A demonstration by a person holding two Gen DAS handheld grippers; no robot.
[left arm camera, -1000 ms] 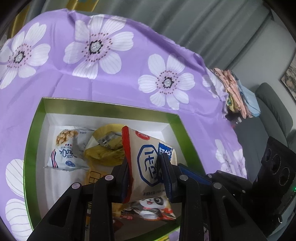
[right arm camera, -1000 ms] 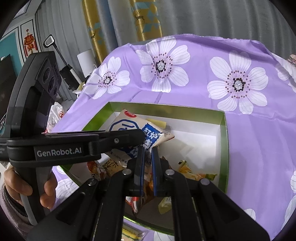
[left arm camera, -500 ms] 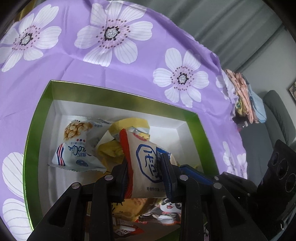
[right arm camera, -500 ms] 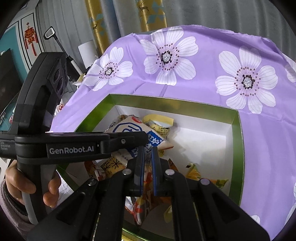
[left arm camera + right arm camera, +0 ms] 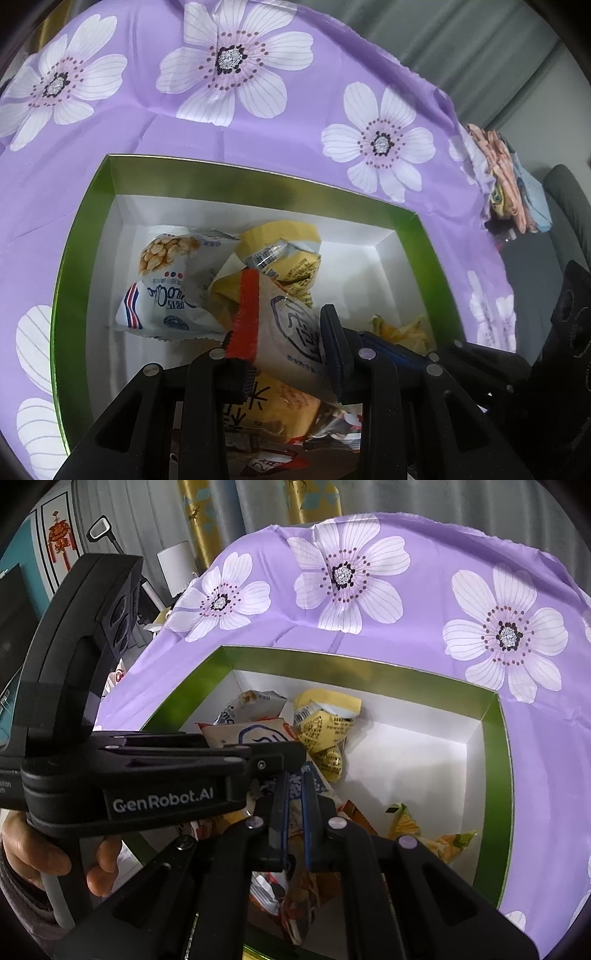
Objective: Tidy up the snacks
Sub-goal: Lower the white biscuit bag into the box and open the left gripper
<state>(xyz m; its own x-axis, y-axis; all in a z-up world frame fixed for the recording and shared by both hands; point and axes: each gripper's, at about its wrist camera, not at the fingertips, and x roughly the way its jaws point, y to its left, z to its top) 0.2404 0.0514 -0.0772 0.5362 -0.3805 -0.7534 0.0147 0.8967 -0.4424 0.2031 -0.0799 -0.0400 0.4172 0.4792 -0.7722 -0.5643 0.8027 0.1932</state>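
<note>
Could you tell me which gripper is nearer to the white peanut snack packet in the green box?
Left. The left gripper hangs just beside the white peanut snack packet; the right gripper sits farther toward the box's middle.

A green-walled, white-floored cardboard box sits on the purple flowered cloth; inside, a white peanut packet lies left of crumpled yellow wrappers

Over the green-walled white cardboard box, the black left gripper grips a white blue-printed snack packet; the black right gripper hangs nearly closed beside it.
</note>
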